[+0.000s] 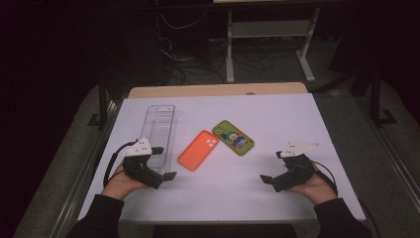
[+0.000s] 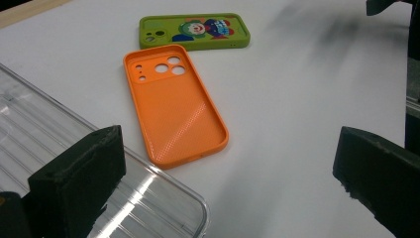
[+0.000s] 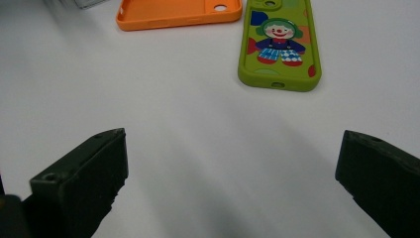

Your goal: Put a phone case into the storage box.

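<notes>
Left tool [image 1: 166, 162] released, jaws wide w/ nothing between, resting at near end of clear tray [image 1: 159, 134], one jaw over the tray's corner. Right tool [image 1: 271, 167] also released, jaws wide, empty, on bare bench [image 1: 277, 114], well apart from tray, far side of both cases. Orange phone case [image 1: 198, 149] lies hollow side up just beside tray, toward right tool. Green clown case [image 1: 233, 137] just beyond orange one, nearly touching its camera end, printed side up.
</notes>
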### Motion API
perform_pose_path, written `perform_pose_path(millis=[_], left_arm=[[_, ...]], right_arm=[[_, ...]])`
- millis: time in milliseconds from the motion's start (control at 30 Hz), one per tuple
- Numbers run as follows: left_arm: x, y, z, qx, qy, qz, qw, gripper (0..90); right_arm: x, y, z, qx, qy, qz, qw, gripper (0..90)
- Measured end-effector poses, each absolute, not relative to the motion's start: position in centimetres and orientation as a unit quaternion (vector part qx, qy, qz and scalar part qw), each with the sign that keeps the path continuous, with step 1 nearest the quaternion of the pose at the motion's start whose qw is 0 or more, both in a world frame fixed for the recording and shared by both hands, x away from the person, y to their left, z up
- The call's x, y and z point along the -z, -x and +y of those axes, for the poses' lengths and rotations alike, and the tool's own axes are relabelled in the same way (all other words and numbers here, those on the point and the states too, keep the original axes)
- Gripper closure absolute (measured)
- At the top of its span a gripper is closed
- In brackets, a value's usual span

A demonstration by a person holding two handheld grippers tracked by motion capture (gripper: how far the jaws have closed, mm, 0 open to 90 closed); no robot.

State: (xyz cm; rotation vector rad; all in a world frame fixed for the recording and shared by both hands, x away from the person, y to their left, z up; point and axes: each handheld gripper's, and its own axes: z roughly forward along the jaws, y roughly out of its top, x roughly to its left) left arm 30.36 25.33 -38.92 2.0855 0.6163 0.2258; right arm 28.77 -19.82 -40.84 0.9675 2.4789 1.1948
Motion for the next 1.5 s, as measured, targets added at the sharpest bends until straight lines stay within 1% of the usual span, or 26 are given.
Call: perform_pose_path(millis=[467,733,867,967,1267,1500], left_arm=[[39.0,-30.4,24.6,-0.091,-0.853,0.245,0.452,0.0],[38.9,-30.5,24.7,-0.094,-0.852,0.246,0.453,0.0],[39.1,-30.5,24.6,-0.093,-0.862,0.238,0.437,0.0],[39.1,-30.6,24.5,-0.092,-0.860,0.238,0.441,0.0],[39.0,-30.6,24.1,-0.086,-0.857,0.240,0.448,0.0],[39.0,-30.6,24.1,-0.089,-0.860,0.234,0.445,0.0]], right_arm=[[40.7,-29.2,-20.2,-0.391,-0.343,0.846,0.117,0.0],[40.3,-30.0,-19.5,-0.383,-0.358,0.844,0.114,0.0],[40.2,-30.4,-19.2,-0.374,-0.361,0.846,0.119,0.0],[40.1,-30.6,-19.1,-0.372,-0.361,0.846,0.123,0.0],[40.2,-32.2,-18.3,-0.355,-0.371,0.851,0.113,0.0],[39.7,-34.0,-17.1,-0.344,-0.364,0.857,0.125,0.0]])
